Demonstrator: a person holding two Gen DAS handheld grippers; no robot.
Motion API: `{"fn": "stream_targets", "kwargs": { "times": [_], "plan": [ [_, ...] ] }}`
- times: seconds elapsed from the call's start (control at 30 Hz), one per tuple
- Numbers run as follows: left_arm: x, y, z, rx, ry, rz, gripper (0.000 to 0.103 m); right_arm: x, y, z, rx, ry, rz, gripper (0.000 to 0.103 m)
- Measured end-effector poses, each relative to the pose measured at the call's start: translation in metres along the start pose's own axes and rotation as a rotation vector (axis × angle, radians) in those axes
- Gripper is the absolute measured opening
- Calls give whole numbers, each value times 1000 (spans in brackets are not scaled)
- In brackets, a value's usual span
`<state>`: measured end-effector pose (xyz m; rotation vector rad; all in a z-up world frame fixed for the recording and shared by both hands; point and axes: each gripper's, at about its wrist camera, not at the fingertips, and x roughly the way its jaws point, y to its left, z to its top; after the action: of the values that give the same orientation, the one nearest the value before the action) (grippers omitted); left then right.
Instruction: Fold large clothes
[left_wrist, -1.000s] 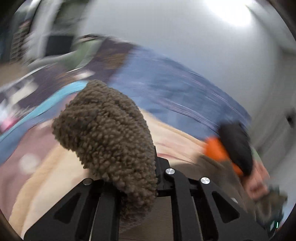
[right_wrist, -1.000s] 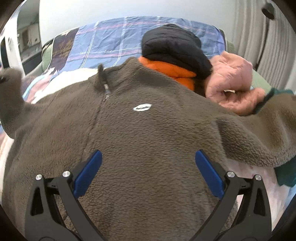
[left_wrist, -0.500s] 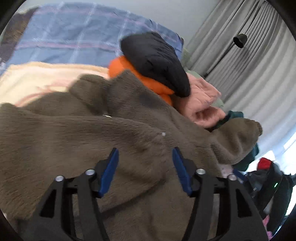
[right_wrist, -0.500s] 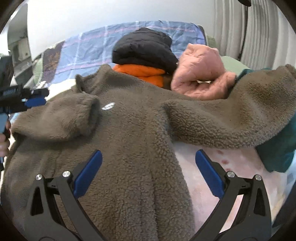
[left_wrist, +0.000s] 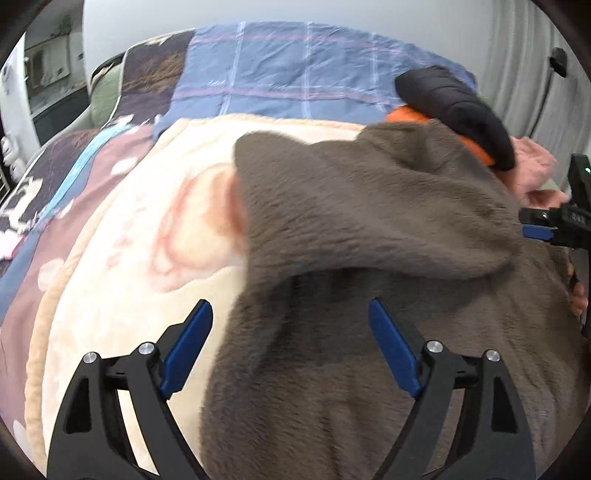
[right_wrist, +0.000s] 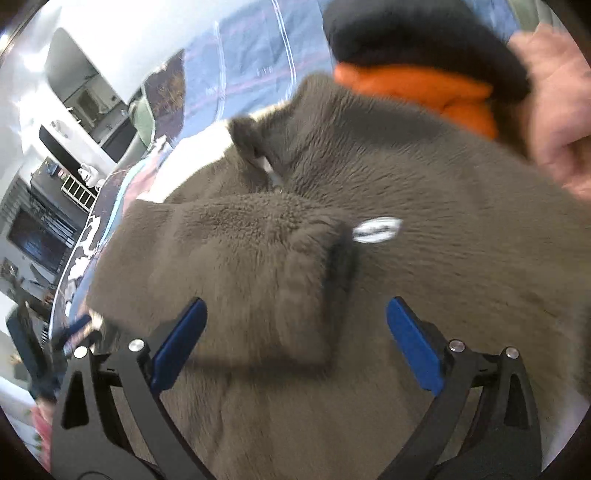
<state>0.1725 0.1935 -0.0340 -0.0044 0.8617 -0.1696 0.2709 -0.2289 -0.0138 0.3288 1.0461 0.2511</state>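
A brown fleece jacket (left_wrist: 369, 229) lies front up on a cream blanket (left_wrist: 140, 258) on the bed. One sleeve (right_wrist: 236, 258) is folded across its chest, the cuff ending beside a white logo patch (right_wrist: 376, 229). My left gripper (left_wrist: 291, 347) hovers over the jacket's left edge. Its jaws are opening, and the fleece lies under them without being pressed. My right gripper (right_wrist: 295, 347) is open above the folded sleeve and holds nothing. Each gripper shows in the other's view, the right gripper (left_wrist: 546, 225) at the right edge and the left gripper (right_wrist: 79, 328) blurred at the left.
At the head of the bed a black jacket (left_wrist: 454, 107) sits on an orange one (right_wrist: 436, 92), with a pink jacket (left_wrist: 535, 166) beside them. A blue plaid quilt (left_wrist: 295, 74) lies behind. Grey curtains (left_wrist: 517, 55) hang on the right and shelves (right_wrist: 48, 206) stand at the left.
The left gripper let go of the sleeve cuff and its jaws spread wide. The sleeve now lies across the jacket's chest. Both grippers dropped closer to the fleece and the right one swung left.
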Motion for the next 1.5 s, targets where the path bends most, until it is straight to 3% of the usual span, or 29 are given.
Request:
{"fn": "stream_targets", "kwargs": {
  "times": [0.07,0.1,0.2,0.27,0.33,0.37,0.4,0.47,0.53,0.7,0.77,0.83,0.9,1.0,1.07,1.1,1.13,1.17,1.2,1.27,1.33,1.4,1.5],
  "plan": [
    [16,8,6,-22,16,7,86,27,8,7,24,28,-28,70],
    [22,10,9,-32,16,15,86,37,18,7,-13,34,-121,40],
    [38,13,19,-67,16,37,86,21,45,8,-104,-69,-205,32],
    [46,17,21,-61,14,130,86,-14,50,15,-111,-186,-183,32],
    [55,22,23,-67,27,223,87,-44,46,25,-106,-288,-224,33],
    [58,27,20,-84,43,190,87,-51,41,30,-109,-301,-250,33],
    [60,31,18,-103,63,154,87,-48,36,34,-112,-272,-254,36],
    [59,36,13,-119,63,158,87,-18,12,34,-87,-94,-247,44],
    [54,41,11,-127,60,150,87,5,-5,20,-73,-2,-324,51],
    [33,37,2,-100,86,146,85,-16,-10,-3,-50,-106,-281,55],
    [12,29,-6,-70,76,79,73,-34,7,-4,-115,-169,-287,54],
    [-13,17,-5,-49,40,-13,50,-47,26,-9,-220,-219,-271,38],
    [-29,4,4,-36,-18,-55,43,-50,34,-12,-268,-235,-242,34],
    [-27,-27,31,0,-95,-107,43,-28,32,-14,-234,-151,-224,34],
    [-1,-49,44,40,-87,-103,43,12,15,-23,-150,-7,-283,33],
    [17,-57,47,53,-57,-88,43,21,9,-29,-154,-13,-299,33],
    [37,-63,47,59,-16,-74,43,20,13,-37,-213,-75,-323,34],
    [69,-69,42,63,57,-45,43,19,20,-43,-265,-85,-351,34],
    [82,-69,37,58,74,-33,44,17,27,-45,-296,-86,-363,36],
    [87,-68,31,38,17,-42,47,-1,28,-49,-314,-92,-310,48],
    [83,-63,32,15,14,-69,48,-38,13,-49,-246,-150,-258,50],
    [81,-61,29,5,5,-93,49,-98,-13,-50,-153,-293,-248,50],
    [82,-65,30,34,4,-68,52,-179,-64,-49,-7,-503,-318,57]
  ]
}}
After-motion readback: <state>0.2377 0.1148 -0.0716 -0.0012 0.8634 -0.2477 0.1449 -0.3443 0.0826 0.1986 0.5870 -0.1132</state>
